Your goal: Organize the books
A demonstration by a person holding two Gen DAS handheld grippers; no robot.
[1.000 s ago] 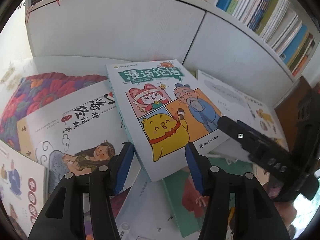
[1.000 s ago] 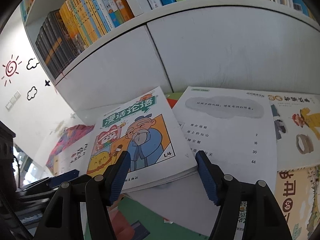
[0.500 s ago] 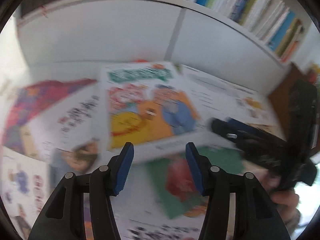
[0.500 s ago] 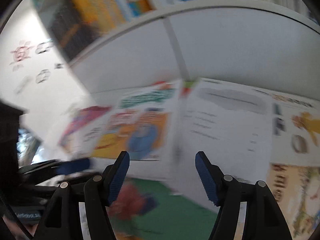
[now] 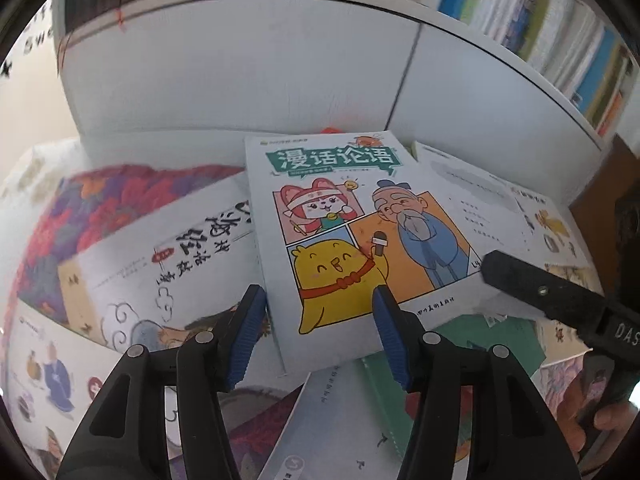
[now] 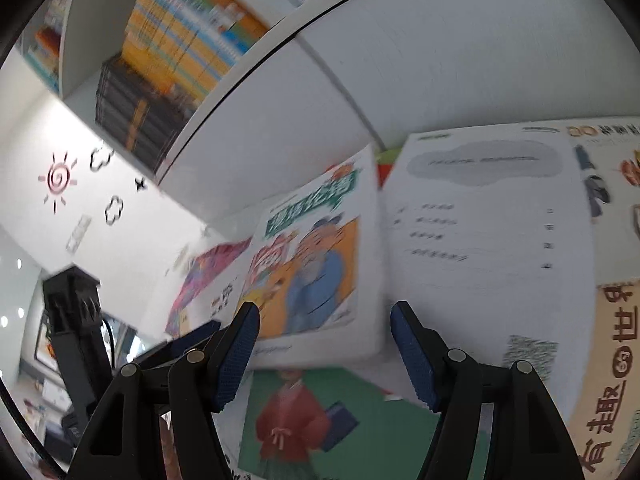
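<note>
Biggest thing in view is the white bookcase [image 5: 240,80], packed with upright colourful spines on the shelf above two plain white cabinet doors. In front of it is a messy spread of children's books over a surface I can't really make out, probably a tabletop.

The main one is the white-and-green comic-cover paperback with a yellow chick and an old bearded man in blue [image 5: 340,240]. It sits on top of the pile, its far edge near the cabinet doors and its near corner lifted off the books below. To its left lies a white book with black brush calligraphy [image 5: 172,256], overlapping a red and purple floral cover [image 5: 100,208]. To its right is a white page with a grey cloud and short lines of text [image 6: 480,220], and under the near side a green cover showing a figure in a red robe [image 6: 320,420].

The left gripper [image 5: 320,332] points steeply down, its blue-padded fingers [image 5: 248,336] apart astride the comic book's near-left corner, not pressing it as far as I can tell. The right gripper [image 6: 324,352] angles down from the right, fingers spread wide around the book's right corner, nothing clamped. A hand [image 5: 592,412] holds it at bottom right.
</note>
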